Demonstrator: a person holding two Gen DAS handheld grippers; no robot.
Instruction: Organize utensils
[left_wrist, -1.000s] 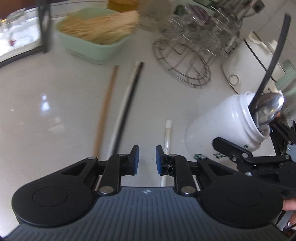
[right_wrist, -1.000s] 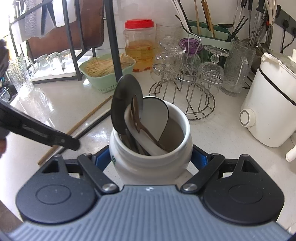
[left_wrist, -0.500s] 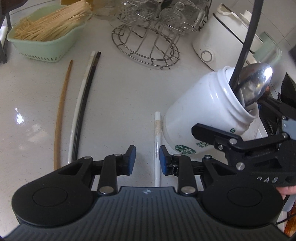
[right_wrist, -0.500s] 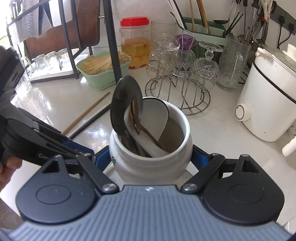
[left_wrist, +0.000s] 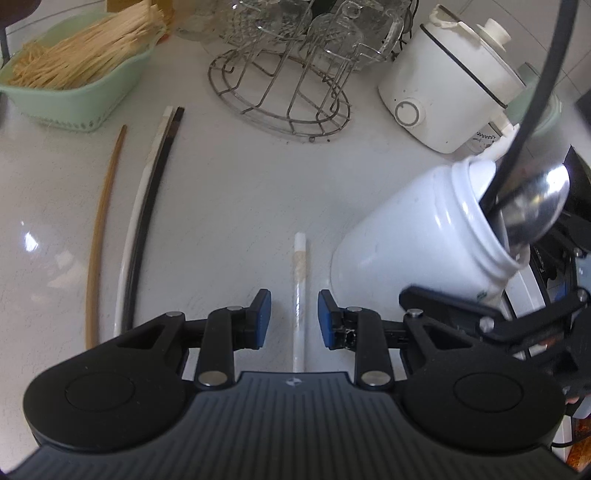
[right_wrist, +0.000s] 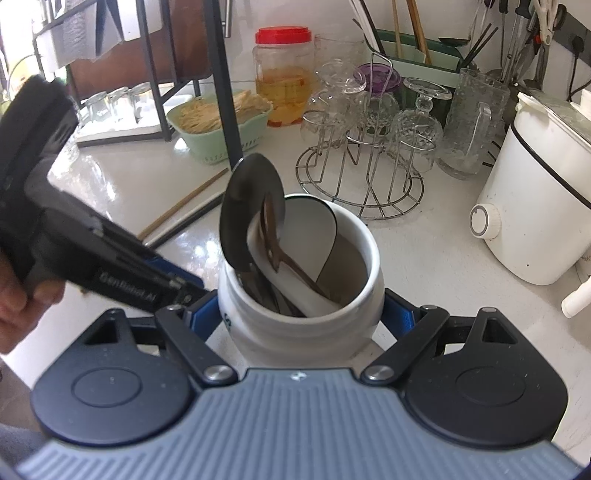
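My left gripper (left_wrist: 294, 318) hangs over the white chopstick (left_wrist: 299, 295) on the tabletop (left_wrist: 229, 206). Jaws part open, one blue pad on each side of the stick, neither touching it, nothing held. My right gripper (right_wrist: 301, 317) has its jaws clamped on the white jar (right_wrist: 295, 295), which leans over, mouth up. The jar already holds a spoon (right_wrist: 251, 206) and other utensils.

Step in hand, as I read it: pick up the white chopstick and drop it in the jar.

How to do it well:
- Come straight down so the stick stays centred between the pads; it lies along the gripper's line, so the pads should close across it.
- The stick is thin and flat on a hard top. Pad tips need to reach the surface or they likely skid over it.
- Close slowly; a round stick may roll out sideways.
- The jar sits just beside the right pad, so keep clear of its wall.
- Hold the jar steady, tilted toward the left side.

Three more sticks, brown (left_wrist: 99, 236), white (left_wrist: 142, 218) and black (left_wrist: 153, 218), lie further left, well apart from this one.
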